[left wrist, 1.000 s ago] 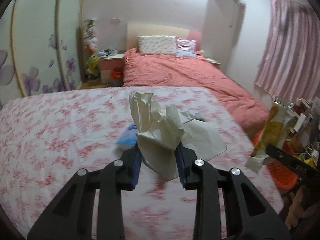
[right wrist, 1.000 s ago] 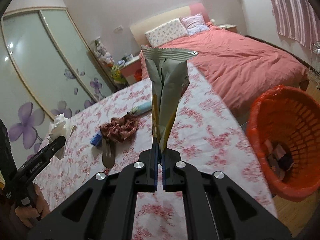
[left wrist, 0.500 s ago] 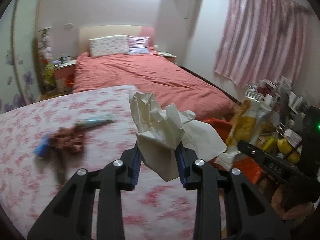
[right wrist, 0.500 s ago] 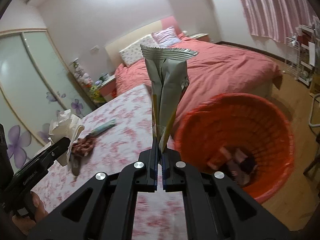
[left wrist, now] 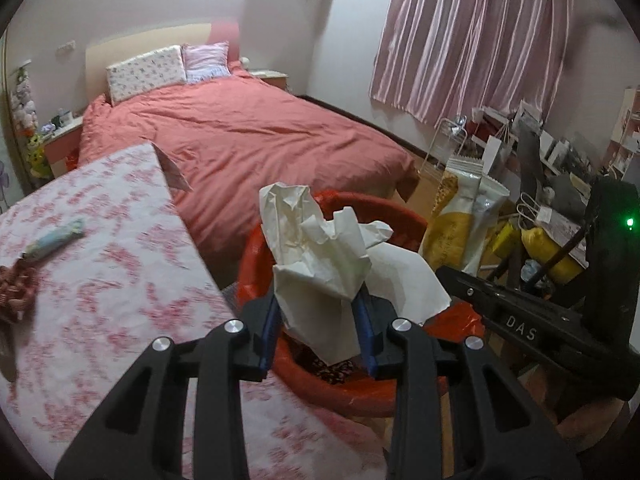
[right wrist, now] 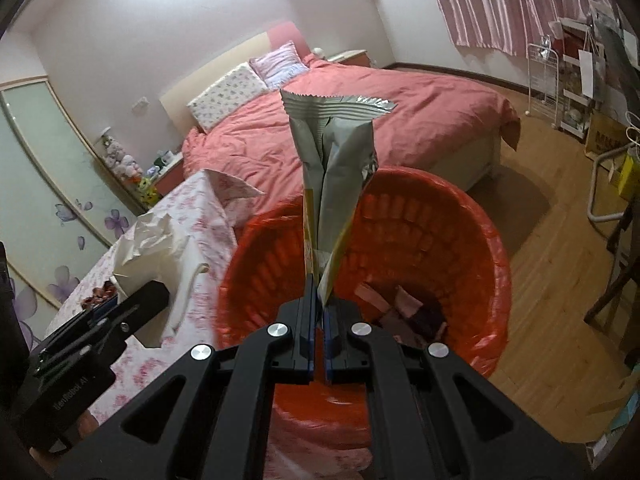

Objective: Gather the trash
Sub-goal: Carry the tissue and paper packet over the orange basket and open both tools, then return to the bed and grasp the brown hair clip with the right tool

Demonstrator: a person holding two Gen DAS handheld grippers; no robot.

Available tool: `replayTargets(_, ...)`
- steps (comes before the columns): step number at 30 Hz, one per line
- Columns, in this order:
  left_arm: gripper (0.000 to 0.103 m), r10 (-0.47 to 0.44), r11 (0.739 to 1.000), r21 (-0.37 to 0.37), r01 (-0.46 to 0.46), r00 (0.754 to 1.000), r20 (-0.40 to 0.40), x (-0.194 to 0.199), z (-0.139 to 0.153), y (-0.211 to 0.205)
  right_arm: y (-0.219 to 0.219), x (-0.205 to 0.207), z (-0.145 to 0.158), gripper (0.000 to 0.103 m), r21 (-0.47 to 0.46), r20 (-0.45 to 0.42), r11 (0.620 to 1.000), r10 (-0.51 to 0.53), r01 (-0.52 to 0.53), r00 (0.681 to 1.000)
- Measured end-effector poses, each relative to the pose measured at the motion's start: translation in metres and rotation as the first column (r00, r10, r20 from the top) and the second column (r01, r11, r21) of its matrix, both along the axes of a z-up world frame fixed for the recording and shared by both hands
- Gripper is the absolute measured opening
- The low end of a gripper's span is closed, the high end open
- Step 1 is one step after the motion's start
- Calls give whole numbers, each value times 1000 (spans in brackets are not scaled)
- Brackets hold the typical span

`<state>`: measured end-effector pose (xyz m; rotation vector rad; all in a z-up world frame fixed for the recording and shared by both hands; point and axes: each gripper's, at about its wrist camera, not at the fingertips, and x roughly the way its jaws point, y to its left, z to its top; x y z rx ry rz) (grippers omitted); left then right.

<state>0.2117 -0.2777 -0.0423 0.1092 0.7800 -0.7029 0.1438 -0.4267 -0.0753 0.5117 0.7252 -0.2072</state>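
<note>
My left gripper [left wrist: 318, 322] is shut on a crumpled white tissue [left wrist: 320, 256] and holds it over the near rim of the red trash basket [left wrist: 404, 216]. My right gripper [right wrist: 318, 308] is shut on a silver and yellow snack wrapper [right wrist: 334, 168] that stands upright above the same basket [right wrist: 420, 224], which holds some scraps at its bottom. The right gripper with its wrapper [left wrist: 460, 216] shows at the right of the left wrist view. The left gripper's tissue [right wrist: 156, 248] shows at the left of the right wrist view.
A table with a pink floral cloth [left wrist: 100, 280] stands left of the basket, with a blue tube [left wrist: 52, 238] and a dark red wrapper [left wrist: 16, 288] on it. A bed with a red cover [left wrist: 248, 136] is behind. A cluttered rack [left wrist: 520, 152] stands at the right.
Both grippers have swung right, off the table and over the red basket, each still holding its piece of trash.
</note>
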Motion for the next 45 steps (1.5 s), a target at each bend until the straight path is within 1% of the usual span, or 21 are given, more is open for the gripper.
replayTargets(2, 36, -3, 1000, 13, 3, 1000, -11, 2, -8, -9, -5, 2, -5, 3, 2, -14, 1000, -1, 1, 1000)
replayTargets(4, 43, -1, 1000, 27, 1, 1000, -22, 5, -15, -16, -7, 2, -8, 4, 3, -24, 1000, 1, -1, 1000)
replayTargets(6, 53, 8, 999, 36, -7, 1000, -28, 8, -20, -16, -8, 3, -12, 7, 4, -36, 1000, -2, 2, 999)
replayTargets(8, 58, 22, 999, 42, -21, 999, -30, 12, -22, -12, -9, 5, -16, 13, 7, -49, 1000, -7, 7, 999)
replayTargets(10, 61, 38, 998, 47, -36, 999, -31, 14, -23, -8, -9, 5, -18, 17, 8, -59, 1000, -9, 10, 998)
replayTargets(12, 64, 56, 997, 49, -54, 998, -27, 16, -22, -1, -9, 5, -19, 32, -2, -63, 1000, -15, 15, 998)
replayTargets(13, 65, 65, 997, 49, -64, 998, -24, 17, -21, 3, -6, 5, -18, 35, -9, -64, 1000, -17, 16, 998)
replayTargets(14, 66, 73, 996, 50, -72, 997, -22, 18, -20, 8, -5, 5, -17, 41, -14, -65, 1000, -19, 18, 998)
replayTargets(18, 69, 104, 993, 54, -104, 995, -5, 19, -16, 27, 1, 7, -14, 43, -24, -68, 1000, -16, 14, 998)
replayTargets(20, 72, 125, 990, 65, -126, 992, 20, 17, -13, 41, 3, 9, -12, 45, -36, -71, 999, -13, 10, 997)
replayTargets(23, 77, 158, 983, 83, -163, 985, 63, 15, -8, 61, 17, 9, -7, 59, -80, -72, 997, -14, 8, 997)
replayTargets(25, 79, 188, 976, 92, -196, 978, 90, 14, -5, 81, 30, 10, -3, 63, -114, -75, 993, -10, 2, 997)
replayTargets(26, 80, 203, 972, 97, -212, 974, 100, 15, -3, 90, 38, 12, -1, 68, -132, -79, 991, -6, -5, 997)
replayTargets(27, 80, 221, 967, 102, -232, 969, 110, 16, -2, 102, 44, 14, 0, 72, -146, -79, 989, -1, -11, 997)
replayTargets(28, 81, 240, 962, 105, -252, 964, 118, 18, -1, 115, 53, 15, 2, 74, -163, -78, 986, 6, -19, 997)
replayTargets(30, 82, 279, 949, 112, -294, 951, 132, 20, 0, 139, 72, 19, 6, 81, -194, -74, 980, 31, -45, 997)
replayTargets(32, 82, 323, 933, 120, -339, 937, 136, 23, 0, 167, 87, 21, 8, 83, -212, -67, 975, 56, -69, 996)
replayTargets(36, 82, 430, 887, 123, -445, 893, 129, 34, -1, 229, 118, 27, 13, 83, -218, -56, 968, 119, -128, 991)
replayTargets(39, 82, 511, 845, 117, -522, 852, 114, 41, -3, 275, 143, 34, 15, 83, -199, -47, 962, 180, -185, 983)
replayTargets(41, 82, 560, 815, 110, -569, 822, 107, 44, -4, 307, 164, 40, 15, 83, -191, -44, 954, 229, -233, 972)
replayTargets(45, 82, 613, 773, 113, -624, 781, 114, 45, -4, 350, 210, 55, 14, 81, -176, -45, 929, 323, -326, 945)
